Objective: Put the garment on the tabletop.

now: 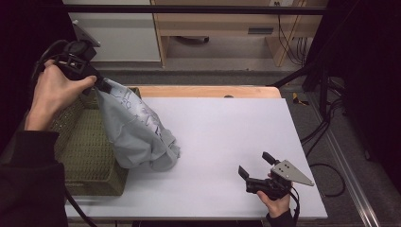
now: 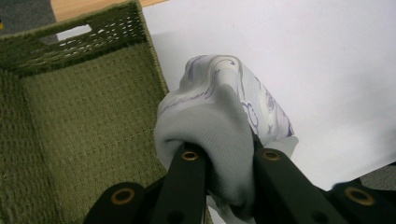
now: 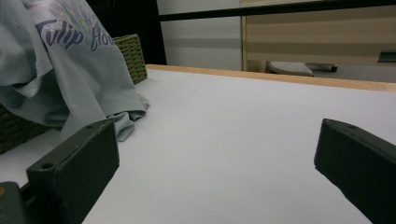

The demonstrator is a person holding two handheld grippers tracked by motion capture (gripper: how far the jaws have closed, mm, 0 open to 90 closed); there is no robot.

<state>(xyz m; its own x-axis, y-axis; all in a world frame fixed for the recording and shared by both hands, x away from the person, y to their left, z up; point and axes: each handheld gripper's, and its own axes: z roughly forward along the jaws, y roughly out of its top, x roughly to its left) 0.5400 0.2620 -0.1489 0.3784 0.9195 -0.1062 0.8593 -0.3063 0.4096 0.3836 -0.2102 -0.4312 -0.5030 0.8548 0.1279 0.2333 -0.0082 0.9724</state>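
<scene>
**Garment held aloft at basket edge; second tool idle on desk**

Garment under inspection: a pale grey-blue soft cotton shirt [image 1: 135, 127] with purple printed lettering and scrollwork. It hangs from the left tool [image 1: 97, 82], which is raised above the far corner of the olive-green woven rectangular basket [image 1: 85, 151]. The left gripper view shows both black jaws clamped on a bunched fold of the cloth [image 2: 219, 135], fabric swelling out above and between them. The upper part of the shirt drapes over the basket's right-hand wall; its lower folds rest crumpled on the white flat desk [image 1: 227, 137], just beside the basket. The right gripper view shows the print facing that camera, the words partly legible, and the hem [image 3: 126, 116] lying on the desk surface.

Basket: stands at the left edge of the desk, interior visible in the left gripper view, a handle slot cut in its far wall [image 2: 74, 32].

Right tool [image 1: 259, 165]: held low at the near right part of the desk, well apart from the shirt. Its jaws stand wide, with nothing between them; bare desk shows in the gap. The grey three-cornered plate [image 1: 291, 172] sits on top of it.
</scene>
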